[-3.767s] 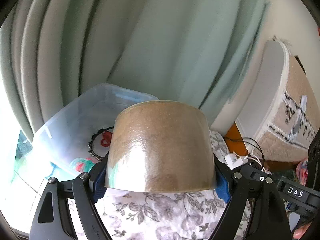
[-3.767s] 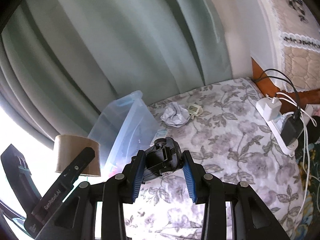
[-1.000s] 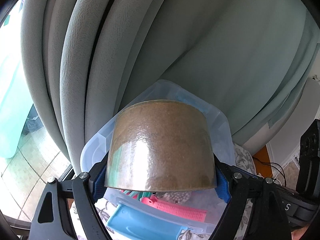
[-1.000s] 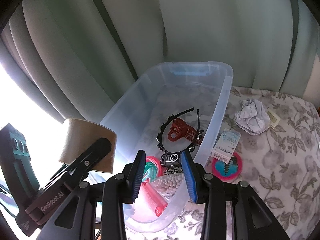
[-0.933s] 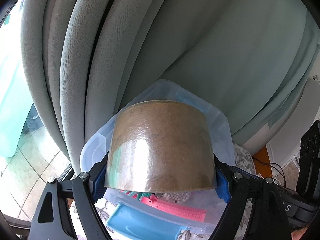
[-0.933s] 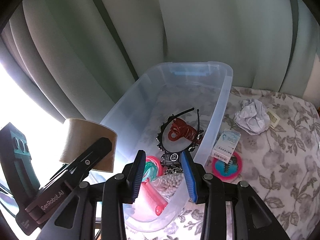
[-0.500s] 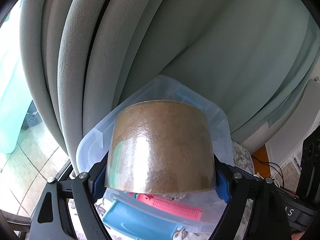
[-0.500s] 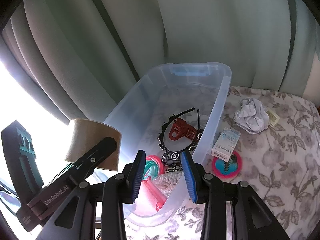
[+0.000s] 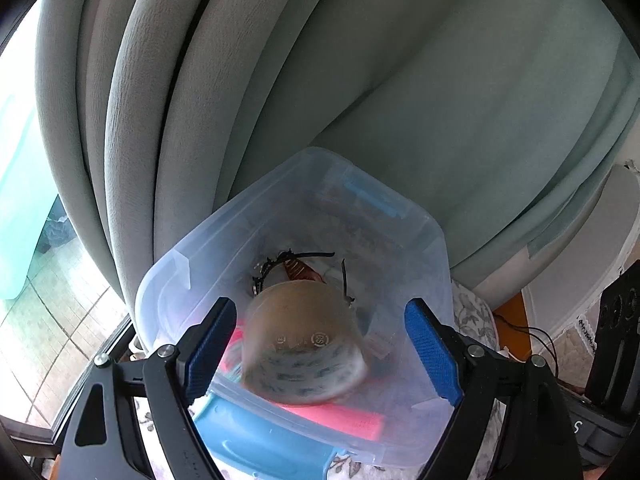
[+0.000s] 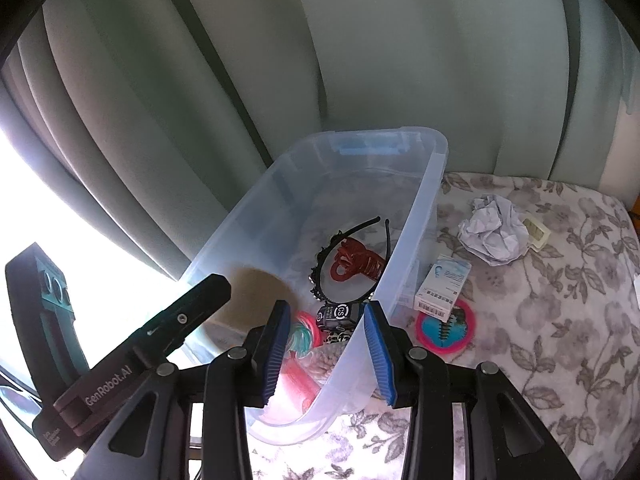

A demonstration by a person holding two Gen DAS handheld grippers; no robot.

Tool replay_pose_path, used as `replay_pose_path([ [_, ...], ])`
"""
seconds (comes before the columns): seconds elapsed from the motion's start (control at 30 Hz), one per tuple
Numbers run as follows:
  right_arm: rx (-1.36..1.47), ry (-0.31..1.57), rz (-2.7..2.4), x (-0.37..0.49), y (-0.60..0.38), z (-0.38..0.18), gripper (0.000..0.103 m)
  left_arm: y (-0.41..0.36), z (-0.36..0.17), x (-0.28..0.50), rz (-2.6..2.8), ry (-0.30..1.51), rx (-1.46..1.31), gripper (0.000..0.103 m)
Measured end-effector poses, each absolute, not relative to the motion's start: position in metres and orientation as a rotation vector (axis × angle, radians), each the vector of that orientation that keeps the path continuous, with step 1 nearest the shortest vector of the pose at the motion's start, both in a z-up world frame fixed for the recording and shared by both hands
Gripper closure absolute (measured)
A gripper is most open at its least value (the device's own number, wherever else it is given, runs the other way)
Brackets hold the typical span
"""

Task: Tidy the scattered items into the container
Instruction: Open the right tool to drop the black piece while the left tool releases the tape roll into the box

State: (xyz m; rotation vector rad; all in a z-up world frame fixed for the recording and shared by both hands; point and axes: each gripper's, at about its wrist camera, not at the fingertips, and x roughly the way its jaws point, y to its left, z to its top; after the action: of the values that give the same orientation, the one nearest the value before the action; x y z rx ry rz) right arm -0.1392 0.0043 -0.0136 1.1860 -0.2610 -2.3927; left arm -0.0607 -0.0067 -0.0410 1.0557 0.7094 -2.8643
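A clear plastic bin (image 9: 424,240) stands on the floral cloth by the curtain. My left gripper (image 9: 318,344) is open above the bin. A brown tape roll (image 9: 304,340) is blurred and loose between its fingers, inside the bin. In the right wrist view the roll (image 10: 256,300) shows behind the bin wall (image 10: 416,224). My right gripper (image 10: 326,344) is shut on a small black device (image 10: 338,315), held over the bin's near end. A black headband (image 10: 352,240) and a red hair claw (image 10: 356,264) lie in the bin.
On the floral cloth (image 10: 560,320) right of the bin lie a crumpled paper (image 10: 494,232), a small white box (image 10: 442,282), a pink round item (image 10: 446,328) and a small cream piece (image 10: 536,232). Grey-green curtains (image 9: 360,80) hang behind.
My left gripper has opened and let go of the tape roll, which has dropped into the bin. My right gripper still holds the black device at the bin's near end.
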Motion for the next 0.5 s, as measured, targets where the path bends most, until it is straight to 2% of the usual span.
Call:
replay_pose_path([
  [0.07,1.185,-0.263,-2.392,-0.139,0.005,-0.014,0.061,-0.017,-0.035,-0.063,-2.866,0.702,1.053,0.016],
  [0.13,1.184,-0.264,-2.391,-0.139,0.005,-0.014,0.061,-0.110,-0.011,-0.087,-2.866,0.696,1.052,0.016],
  [0.2,1.181,-0.266,-2.391,-0.138,0.006,-0.013,0.061,-0.158,0.001,-0.046,-2.866,0.672,1.050,0.016],
  [0.23,1.180,-0.267,-2.391,-0.138,0.006,-0.013,0.061,-0.163,0.003,-0.026,-2.863,0.655,1.048,0.016],
  [0.5,1.165,-0.280,-2.392,-0.132,0.013,-0.008,0.061,-0.130,-0.005,-0.075,-2.809,0.521,1.029,0.016],
])
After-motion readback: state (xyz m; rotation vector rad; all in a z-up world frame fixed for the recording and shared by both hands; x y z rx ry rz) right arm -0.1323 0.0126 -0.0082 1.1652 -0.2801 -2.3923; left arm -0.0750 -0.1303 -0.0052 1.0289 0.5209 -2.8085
